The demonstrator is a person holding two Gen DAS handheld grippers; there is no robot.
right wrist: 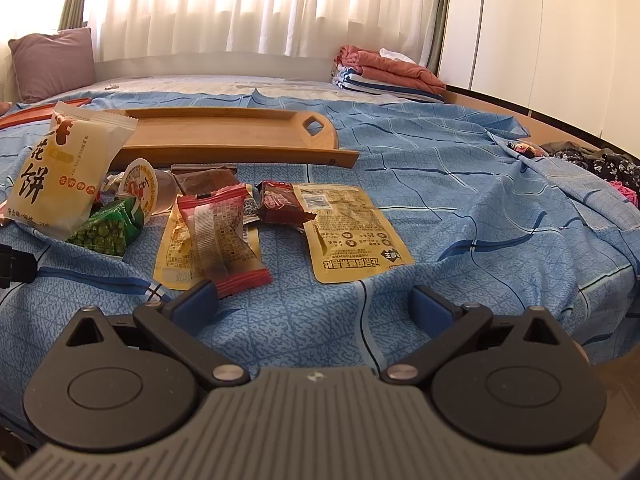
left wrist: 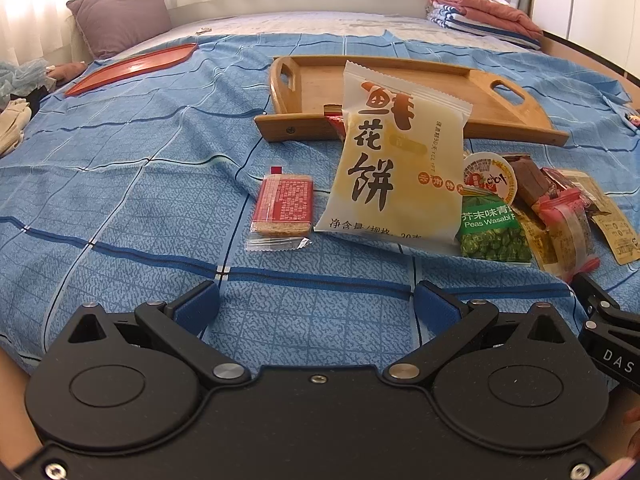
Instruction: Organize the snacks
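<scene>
A pile of snacks lies on a blue bedsheet in front of a wooden tray [left wrist: 400,80] [right wrist: 224,128]. A big pale flower-cake packet [left wrist: 396,152] [right wrist: 64,168] leans upright. Beside it are a green wasabi-pea bag [left wrist: 492,224] [right wrist: 108,232], a jelly cup [left wrist: 488,176] [right wrist: 140,188], a pink-ended packet [right wrist: 220,232], a brown bar [right wrist: 280,204] and a yellow pouch [right wrist: 352,232]. A red cracker bar [left wrist: 282,204] lies apart on the left. My left gripper [left wrist: 316,304] is open and empty, short of the pile. My right gripper [right wrist: 314,300] is open and empty; its left finger is by the pink-ended packet.
An orange-red tray [left wrist: 132,66] lies far left on the sheet. A purple pillow [left wrist: 120,16] is at the head of the bed. Folded towels and blankets [right wrist: 388,72] sit at the back right. Dark clothes [right wrist: 592,164] lie at the right edge. White wardrobe doors [right wrist: 540,40] stand to the right.
</scene>
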